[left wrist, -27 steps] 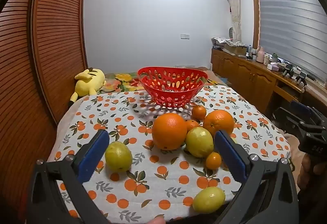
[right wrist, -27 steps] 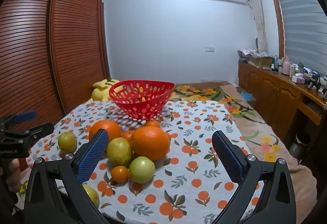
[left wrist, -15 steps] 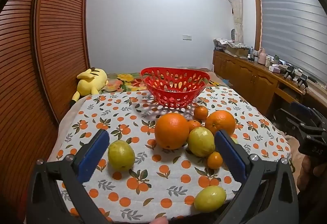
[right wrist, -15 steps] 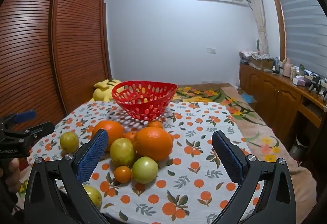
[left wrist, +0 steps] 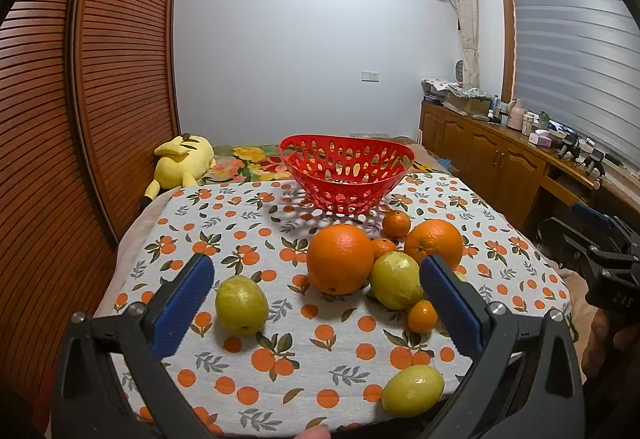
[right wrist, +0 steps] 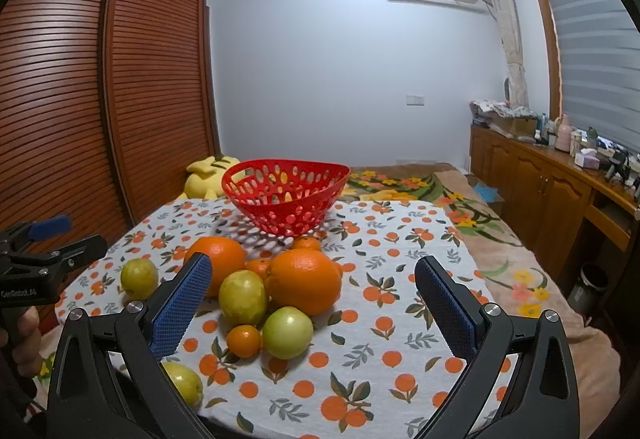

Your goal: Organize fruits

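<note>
Holding both grippers above the near edge of the surface (left wrist: 224, 235), I have my left gripper (left wrist: 316, 289) and my right gripper (right wrist: 312, 289) each with jaws spread wide and nothing between them.

I take the red basket (left wrist: 346, 175) as my landmark. It stands at the far end of the patterned cloth and holds no fruit that I can see through its holes. Just on the near side of it lies a small mandarin (left wrist: 396, 223). Nearer to me than that, a big orange (left wrist: 340, 259) and a second orange (left wrist: 434, 243) sit with another small mandarin (left wrist: 383, 247) between them. A yellow-green lemon (left wrist: 395, 281) touches the big orange on the side away from the basket, and a tiny mandarin (left wrist: 422, 315) rests against that lemon. From the right wrist view a green fruit (right wrist: 287, 332) lies just beside the tiny mandarin.

Left of the cluster as seen from the basket's near side, one green-yellow fruit (left wrist: 241, 305) lies apart. Farthest from the basket, at the near edge of the cloth, is one more lemon (left wrist: 413, 390).

A yellow plush toy (left wrist: 182, 161) lies on the bed to the basket's left.
</note>
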